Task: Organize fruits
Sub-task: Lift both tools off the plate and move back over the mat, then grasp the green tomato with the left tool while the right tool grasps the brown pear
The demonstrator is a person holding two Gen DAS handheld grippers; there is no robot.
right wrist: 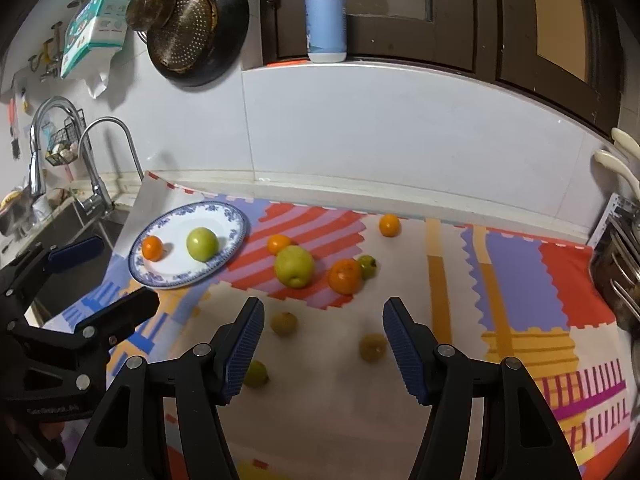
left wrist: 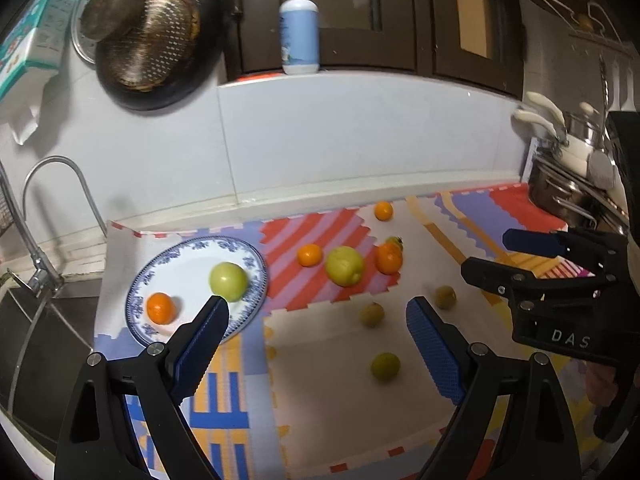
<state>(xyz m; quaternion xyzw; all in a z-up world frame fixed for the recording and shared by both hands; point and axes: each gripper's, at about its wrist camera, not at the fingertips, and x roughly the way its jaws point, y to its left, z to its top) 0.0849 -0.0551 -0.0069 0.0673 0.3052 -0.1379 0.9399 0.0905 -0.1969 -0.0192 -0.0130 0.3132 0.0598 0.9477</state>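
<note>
Round glossy fruits, patterned plate (left wrist: 256, 264), ribbed open claws (left wrist: 316, 344)

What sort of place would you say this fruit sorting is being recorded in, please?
Most likely a home kitchen counter. A faucet arches over a sink on the left, a pan and strainer hang on the tiled wall, and the plate of fruit sits on a colourful mat.

a green apple (right wrist: 202, 243) and an orange (right wrist: 153, 247) lie on the plate (right wrist: 232, 216); other fruits scattered on the mat (right wrist: 516, 280).
</note>
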